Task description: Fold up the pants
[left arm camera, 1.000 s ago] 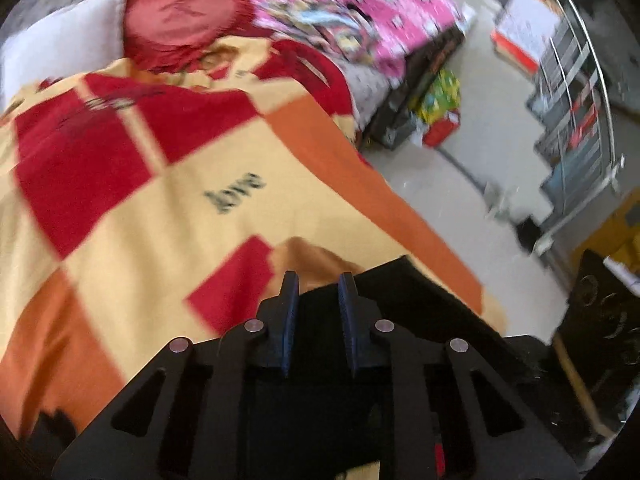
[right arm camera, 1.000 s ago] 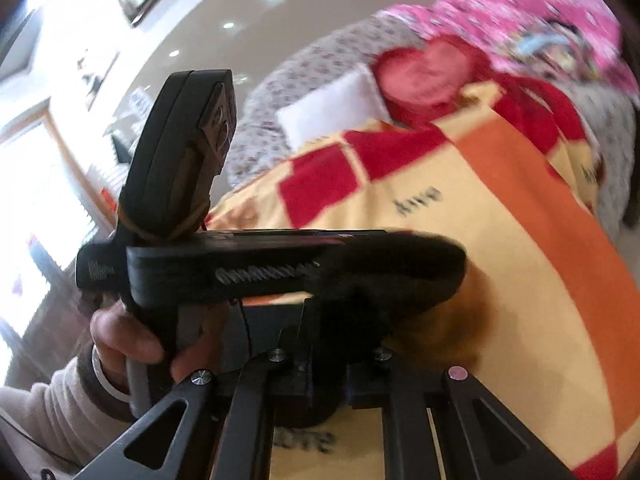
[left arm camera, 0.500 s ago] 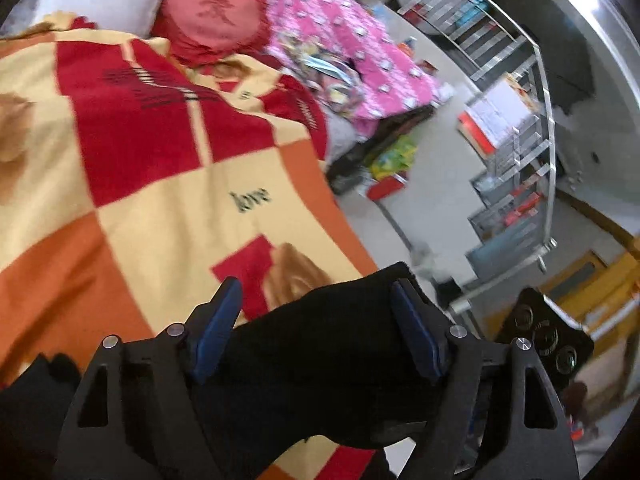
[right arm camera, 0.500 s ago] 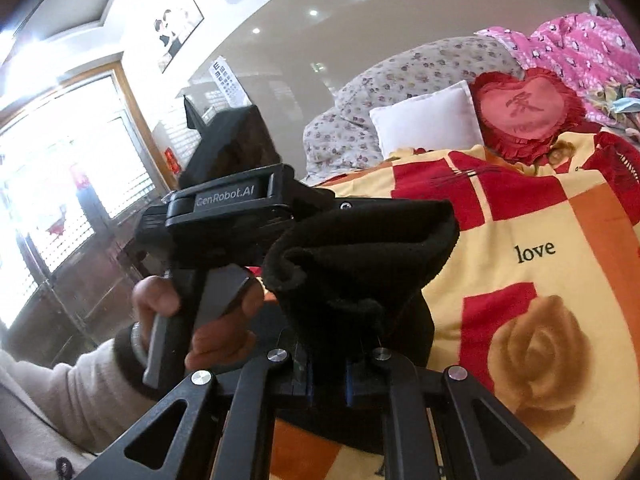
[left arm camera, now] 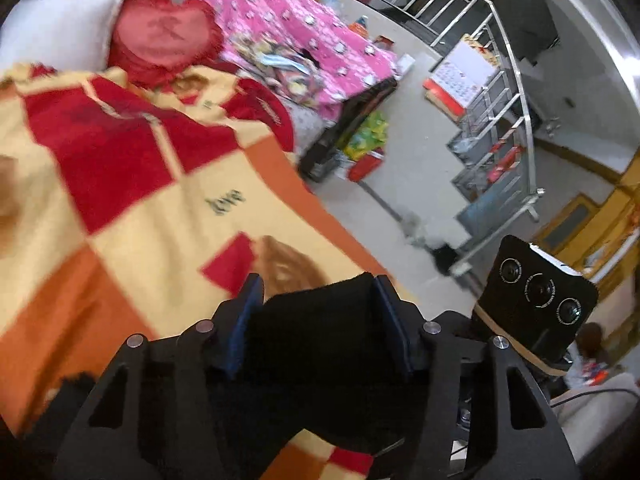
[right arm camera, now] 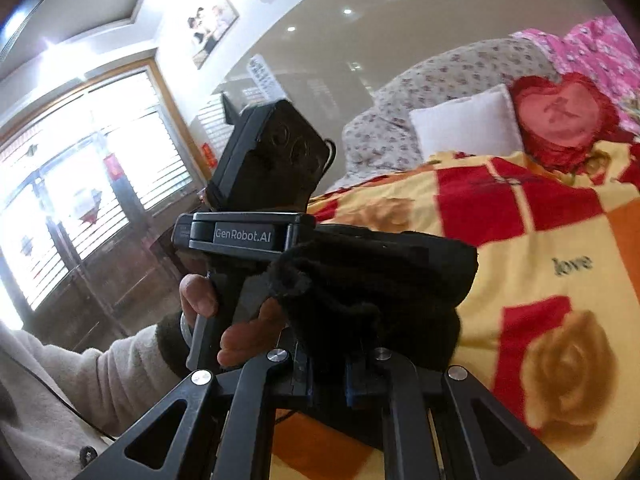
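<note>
Pants point(left arm camera: 320, 332), bunched at lower centre, fill the closing left gripper point(left arm camera: 318, 312), pads touching cloth. Right gripper point(right arm camera: 328, 376), nearly shut, pinches another fold, probably to lift both over the blanket point(left arm camera: 120, 208).

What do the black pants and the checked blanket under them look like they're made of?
Black pants: seemingly thick fleece or knit; matte, with a fuzzy nap along the rolled edge.
Blanket: apparently soft plush or woven fabric, with a dull finish, printed blocks, roses and the word "love". Blur hides the exact weave.

Cream sleeve point(right arm camera: 80, 384) — black claw point(right arm camera: 328, 376).
</note>
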Motion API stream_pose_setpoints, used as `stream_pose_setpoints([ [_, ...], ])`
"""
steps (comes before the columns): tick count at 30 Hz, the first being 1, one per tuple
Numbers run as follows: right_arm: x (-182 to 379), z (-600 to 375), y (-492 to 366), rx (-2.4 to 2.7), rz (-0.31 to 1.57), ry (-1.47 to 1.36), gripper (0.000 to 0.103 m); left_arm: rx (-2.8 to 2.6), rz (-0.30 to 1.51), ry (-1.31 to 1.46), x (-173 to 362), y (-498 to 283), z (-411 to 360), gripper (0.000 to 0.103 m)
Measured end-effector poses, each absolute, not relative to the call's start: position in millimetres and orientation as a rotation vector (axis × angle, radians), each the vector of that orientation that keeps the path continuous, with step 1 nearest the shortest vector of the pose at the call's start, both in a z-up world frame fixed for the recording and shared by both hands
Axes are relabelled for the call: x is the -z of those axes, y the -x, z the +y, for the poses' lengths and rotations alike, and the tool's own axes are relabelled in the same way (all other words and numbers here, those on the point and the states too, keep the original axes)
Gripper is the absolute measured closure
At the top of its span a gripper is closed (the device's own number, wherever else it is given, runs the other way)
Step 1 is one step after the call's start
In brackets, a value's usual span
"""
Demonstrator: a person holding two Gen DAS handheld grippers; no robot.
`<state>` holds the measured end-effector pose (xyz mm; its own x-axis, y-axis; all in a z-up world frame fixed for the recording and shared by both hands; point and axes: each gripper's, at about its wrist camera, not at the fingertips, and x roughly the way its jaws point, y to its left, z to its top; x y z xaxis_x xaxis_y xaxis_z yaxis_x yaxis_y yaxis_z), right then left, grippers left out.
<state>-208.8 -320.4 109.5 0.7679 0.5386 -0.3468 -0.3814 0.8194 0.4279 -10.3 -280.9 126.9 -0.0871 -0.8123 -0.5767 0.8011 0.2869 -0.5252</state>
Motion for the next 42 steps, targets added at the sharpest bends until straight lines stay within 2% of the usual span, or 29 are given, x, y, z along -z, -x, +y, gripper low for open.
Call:
stream_pose_setpoints([
  [4, -103, -291, 181, -0.548, 0.531, -0.325, 0.093, 1.169, 0.947, -0.06, -126, 0, -240, 0.047],
  [8, -74, -254, 144, -0.56, 0.657, -0.282, 0.092, 0.943, 0.998, -0.087, -105, -13, -200, 0.047],
  [9, -64, -244, 135, -0.555, 0.69, -0.266, 0.09, 0.889, 1.02, -0.072, -99, -17, -187, 0.047],
  [11, -38, -220, 115, -0.534, 0.829, -0.216, 0.077, 0.817, 1.052, -0.042, -89, -22, -165, 0.047],
  [13, -28, -202, 114, -0.563, 0.92, -0.172, 0.074, 0.763, 1.058, -0.013, -84, -23, -145, 0.047],
  [18, -57, -211, 143, -0.738, 0.834, -0.237, 0.074, 0.706, 1.031, 0.02, -84, -10, -119, 0.047],
  [23, -79, -275, 152, -0.454, 0.709, -0.262, 0.074, 0.666, 1.006, 0.007, -82, 13, -119, 0.047],
  [29, -47, -285, 121, -0.286, 0.825, -0.192, 0.074, 0.603, 0.978, -0.038, -71, 38, -139, 0.046],
  [33, -18, -278, 91, -0.219, 0.874, -0.118, 0.074, 0.496, 1.004, -0.119, -44, 39, -155, 0.046],
  [36, -20, -275, 86, -0.204, 0.868, -0.07, 0.074, 0.455, 1.009, -0.078, -29, 33, -149, 0.044],
  [42, -47, -270, 114, -0.227, 0.838, -0.073, 0.074, 0.421, 0.999, -0.049, -33, 40, -138, 0.044],
])
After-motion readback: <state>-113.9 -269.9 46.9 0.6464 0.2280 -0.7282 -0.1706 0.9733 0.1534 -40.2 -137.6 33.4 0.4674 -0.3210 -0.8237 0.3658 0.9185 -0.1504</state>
